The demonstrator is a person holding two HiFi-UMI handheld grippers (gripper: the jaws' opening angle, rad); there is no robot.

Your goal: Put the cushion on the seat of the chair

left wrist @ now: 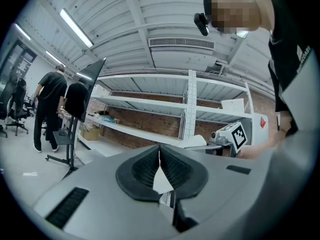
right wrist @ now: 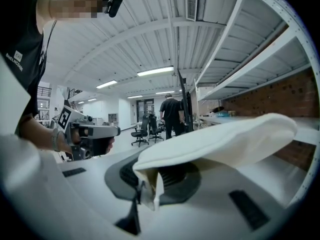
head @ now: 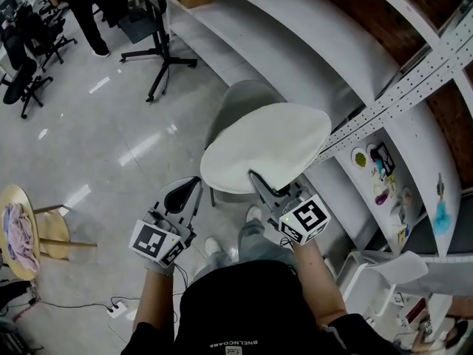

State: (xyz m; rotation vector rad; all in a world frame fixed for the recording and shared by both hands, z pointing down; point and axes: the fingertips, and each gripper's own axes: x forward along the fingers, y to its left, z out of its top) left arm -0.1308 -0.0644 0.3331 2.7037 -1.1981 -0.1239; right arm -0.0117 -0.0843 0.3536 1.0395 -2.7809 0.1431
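Above the grey moulded seat [head: 238, 100] of the chair, the round, white padded cushion [head: 266, 146] is held up at a tilt. In the head view it covers the near part of the seat, and no view shows whether its far edge touches the seat. The right gripper [head: 256, 177] has the cushion by its near rim. In the right gripper view its dark ribbed fingers [right wrist: 172, 176] are clenched on a pinched fold of the white fabric, and the rest of the cushion spreads away to the right. The left gripper [head: 194, 185] sits just beside the cushion's left edge without touching it. Its fingers [left wrist: 142, 166] are pressed together at the tips with nothing between them.

Beyond the chair, long white metal shelving [head: 295, 58] runs along a red brick wall. The glossy pale grey floor [head: 111, 132] stretches to the left. On it stand a black stand on spreading legs [head: 159, 54] and black office chairs [head: 26, 72]. A round wooden stool [head: 44, 224] with a pink cloth [head: 18, 231] on top stands nearer the person. Two people in dark clothes stand by the shelving in the left gripper view.
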